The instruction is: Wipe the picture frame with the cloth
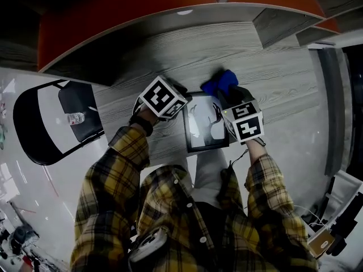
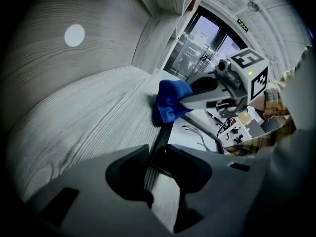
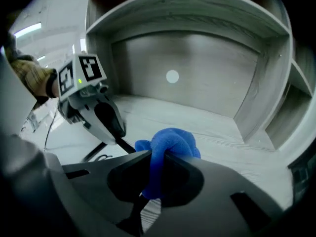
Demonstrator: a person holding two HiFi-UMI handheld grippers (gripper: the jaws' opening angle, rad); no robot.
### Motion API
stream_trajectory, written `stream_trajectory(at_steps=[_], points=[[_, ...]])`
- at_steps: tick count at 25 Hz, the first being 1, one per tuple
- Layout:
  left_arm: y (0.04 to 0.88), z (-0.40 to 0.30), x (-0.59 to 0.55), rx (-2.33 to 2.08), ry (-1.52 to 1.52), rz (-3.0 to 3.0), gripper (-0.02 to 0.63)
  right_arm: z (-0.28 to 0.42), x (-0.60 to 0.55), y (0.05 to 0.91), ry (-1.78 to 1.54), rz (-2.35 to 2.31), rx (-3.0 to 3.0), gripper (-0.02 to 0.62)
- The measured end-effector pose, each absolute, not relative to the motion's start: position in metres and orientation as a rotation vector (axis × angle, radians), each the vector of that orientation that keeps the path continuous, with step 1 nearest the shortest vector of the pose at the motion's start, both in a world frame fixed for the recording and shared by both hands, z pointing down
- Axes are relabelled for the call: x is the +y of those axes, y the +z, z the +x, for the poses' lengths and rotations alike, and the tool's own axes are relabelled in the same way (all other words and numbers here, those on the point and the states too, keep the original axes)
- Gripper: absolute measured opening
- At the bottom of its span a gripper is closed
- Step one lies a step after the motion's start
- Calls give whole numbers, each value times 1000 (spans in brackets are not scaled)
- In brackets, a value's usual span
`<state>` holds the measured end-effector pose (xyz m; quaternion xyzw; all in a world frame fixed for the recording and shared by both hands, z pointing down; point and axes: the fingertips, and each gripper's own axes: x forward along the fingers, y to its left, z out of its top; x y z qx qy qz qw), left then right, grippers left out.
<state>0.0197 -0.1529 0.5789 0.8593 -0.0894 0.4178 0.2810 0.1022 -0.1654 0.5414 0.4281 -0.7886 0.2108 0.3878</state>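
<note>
Right gripper view: my right gripper (image 3: 155, 179) is clamped on the blue cloth (image 3: 170, 144). Both jaws press into the wad, and most of it bulges out past the tips. The cloth is scrunched up, not spread flat.

Head view: the picture frame (image 1: 201, 132) lies flat on the grey wood-grain desk (image 1: 272, 78), close to the desk's near edge and right in front of me. It has a dark border and white artwork with a dark line drawing. The cloth sits at the frame's far right corner, low over it or on it. I can't tell if it actually touches.

Left gripper view: my left gripper (image 2: 158, 174) has its jaws around the frame's left edge, at the corner. The dark border runs up between the jaws with little gap either side, and the pads look seated on it, so I read it as a pinch on the frame. From here the cloth shows at the far end of that same edge, with the right gripper angled down onto it.

The two grippers are near each other, one on each side of the frame. A black folding chair (image 1: 39, 123) stands on the floor off to my left.
</note>
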Motion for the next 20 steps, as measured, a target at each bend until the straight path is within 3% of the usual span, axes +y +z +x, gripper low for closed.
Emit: stream_trajectory(at_steps=[20], points=[[577,21,-153,-235,1103,2309,109,98,-128,557,644,1034,-1891,52]])
